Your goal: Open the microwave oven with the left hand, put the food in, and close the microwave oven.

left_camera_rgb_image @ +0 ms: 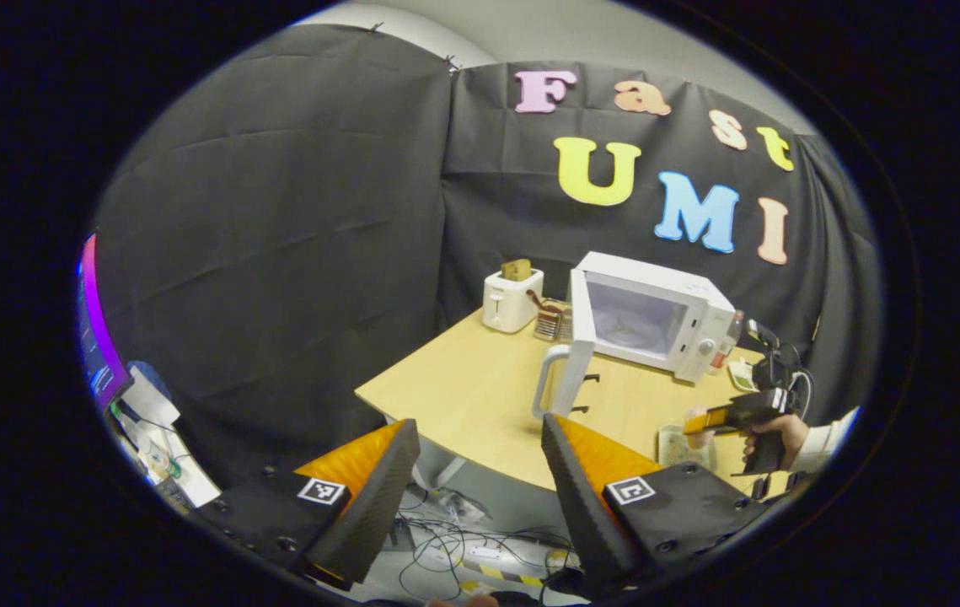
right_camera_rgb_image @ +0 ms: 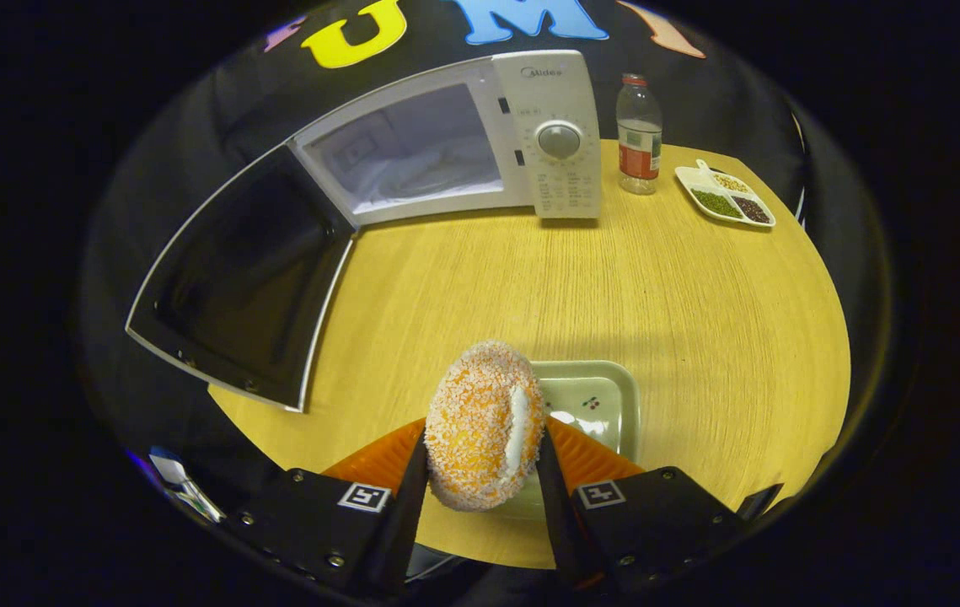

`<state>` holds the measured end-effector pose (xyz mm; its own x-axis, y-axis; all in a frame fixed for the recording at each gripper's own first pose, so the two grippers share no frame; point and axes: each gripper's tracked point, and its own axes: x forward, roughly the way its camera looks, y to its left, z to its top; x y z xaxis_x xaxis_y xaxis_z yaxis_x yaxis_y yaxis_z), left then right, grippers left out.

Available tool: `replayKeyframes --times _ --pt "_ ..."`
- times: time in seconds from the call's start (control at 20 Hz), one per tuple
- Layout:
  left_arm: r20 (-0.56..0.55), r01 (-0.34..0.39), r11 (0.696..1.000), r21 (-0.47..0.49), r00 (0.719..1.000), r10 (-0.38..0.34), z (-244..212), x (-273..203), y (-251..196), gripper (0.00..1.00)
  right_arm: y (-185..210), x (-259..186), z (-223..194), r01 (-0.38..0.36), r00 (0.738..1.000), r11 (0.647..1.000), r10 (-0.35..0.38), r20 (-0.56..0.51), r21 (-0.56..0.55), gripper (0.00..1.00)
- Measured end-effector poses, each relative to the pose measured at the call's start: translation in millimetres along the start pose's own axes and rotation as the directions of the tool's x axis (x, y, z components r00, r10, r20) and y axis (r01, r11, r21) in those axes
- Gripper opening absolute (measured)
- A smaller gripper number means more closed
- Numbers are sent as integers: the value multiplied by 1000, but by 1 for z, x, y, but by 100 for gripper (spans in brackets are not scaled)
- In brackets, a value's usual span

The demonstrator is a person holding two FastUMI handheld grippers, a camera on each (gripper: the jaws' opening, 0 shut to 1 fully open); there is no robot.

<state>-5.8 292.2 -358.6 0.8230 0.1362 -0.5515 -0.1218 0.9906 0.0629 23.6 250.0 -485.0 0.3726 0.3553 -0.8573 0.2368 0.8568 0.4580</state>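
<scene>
Black cloth walls close off the booth around a pale wooden table (right_camera_rgb_image: pixel 614 287). On it, toward the back, sits the microwave (right_camera_rgb_image: pixel 463 143), its door (right_camera_rgb_image: pixel 244 278) swung fully out to the side, so I judge the opening step done and the cavity ready.

My right gripper (right_camera_rgb_image: pixel 480 472) holds the food, a sugar-crusted bun (right_camera_rgb_image: pixel 484 426), with both fingers pressed on its sides. It hangs just above a small pale green tray (right_camera_rgb_image: pixel 593 396), near the front edge, well apart from the microwave. Lifted clear of the tray like this, it looks set for the carry toward the opening.

My left gripper (left_camera_rgb_image: pixel 475 489) is off the table's near corner, fingers spread wide and holding nothing. I read that as standing clear of the door's swing, waiting to shut it once the bun is inside. From there I also see the right gripper (left_camera_rgb_image: pixel 728 419) with a hand on it, over the tray.

Other items: a bottle (right_camera_rgb_image: pixel 639 135) and a divided dish of grains (right_camera_rgb_image: pixel 724 196) right of the microwave; a toaster (left_camera_rgb_image: pixel 512 297) at the back corner. Cables lie on the floor (left_camera_rgb_image: pixel 463 548) below.
</scene>
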Motion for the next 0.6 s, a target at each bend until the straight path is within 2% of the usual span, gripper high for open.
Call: replayKeyframes --times 0.05,0.1,0.25,0.3,0.4,0.55,0.6 --pt "12 28 1000 7 1000 -28 1 -1 1 97 12 -1 8 -11 1000 1000 11 25 6 66" --pt "19 51 999 18 998 -52 2 0 2 94 23 -1 16 -16 999 1000 15 37 11 65" --pt "16 58 998 29 998 -59 10 -3 19 94 61 7 45 -68 994 996 62 89 62 68" --pt "28 56 998 24 998 -57 17 -8 22 94 67 13 58 -70 992 995 62 107 74 65" --pt "13 13 1000 8 1000 -14 18 -9 37 93 81 32 78 -94 991 986 79 111 139 65" --pt "-21 -19 999 -36 1000 18 17 -2 34 93 96 62 118 -138 983 954 100 152 267 65" --pt "-43 -38 999 -34 998 37 14 0 33 100 100 73 131 -155 981 941 111 159 300 65"
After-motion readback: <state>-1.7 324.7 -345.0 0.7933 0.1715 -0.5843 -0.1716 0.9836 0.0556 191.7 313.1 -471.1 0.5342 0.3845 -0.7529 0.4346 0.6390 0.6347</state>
